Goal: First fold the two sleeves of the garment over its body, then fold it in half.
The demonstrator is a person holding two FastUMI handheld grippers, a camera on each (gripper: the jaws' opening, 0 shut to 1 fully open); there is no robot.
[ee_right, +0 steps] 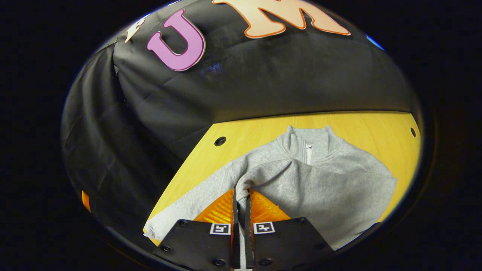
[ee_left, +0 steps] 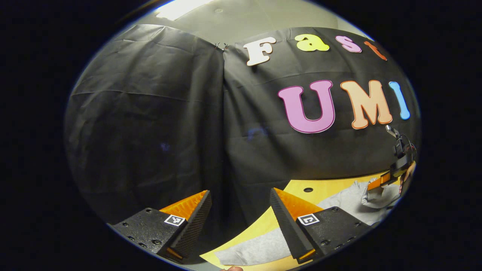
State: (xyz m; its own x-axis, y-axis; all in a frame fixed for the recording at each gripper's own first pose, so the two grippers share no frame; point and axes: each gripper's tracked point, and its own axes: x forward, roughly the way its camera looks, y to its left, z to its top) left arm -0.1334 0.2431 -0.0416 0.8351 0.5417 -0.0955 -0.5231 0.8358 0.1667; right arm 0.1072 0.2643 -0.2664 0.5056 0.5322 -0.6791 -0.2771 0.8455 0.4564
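Item: grey garment [ee_right: 301,180] — a zip-neck sweatshirt lying flat on the yellow wooden table [ee_right: 256,131], collar toward the black cloth wall, body spread across the middle of the table.

Sleeves: one sleeve [ee_right: 196,203] runs out toward the near left corner of the table in the right gripper view; the other appears already drawn across the chest, its cuff end meeting the gripper.

Right gripper [ee_right: 241,203] — fingers pressed nearly together with a thin fold of grey fabric pinched between them, low over the garment's front. Seen from the left gripper view, the same tool [ee_left: 376,188] sits far off at the table's edge with cloth gathered at its tip.

Left gripper [ee_left: 241,210] — fingers spread wide, holding nothing, raised and aimed at the wall, with the grey sleeve [ee_left: 256,250] lying on the table below it.

Handling, as judged: soft, light fleece-like knit, limp, no stiffness to carry a fold on its own; likely to drag and bunch rather than slip. Not fragile.

Where to take hold: at a cuff or a hem corner, pinching a single thin layer — thick gathered cloth would probably work loose
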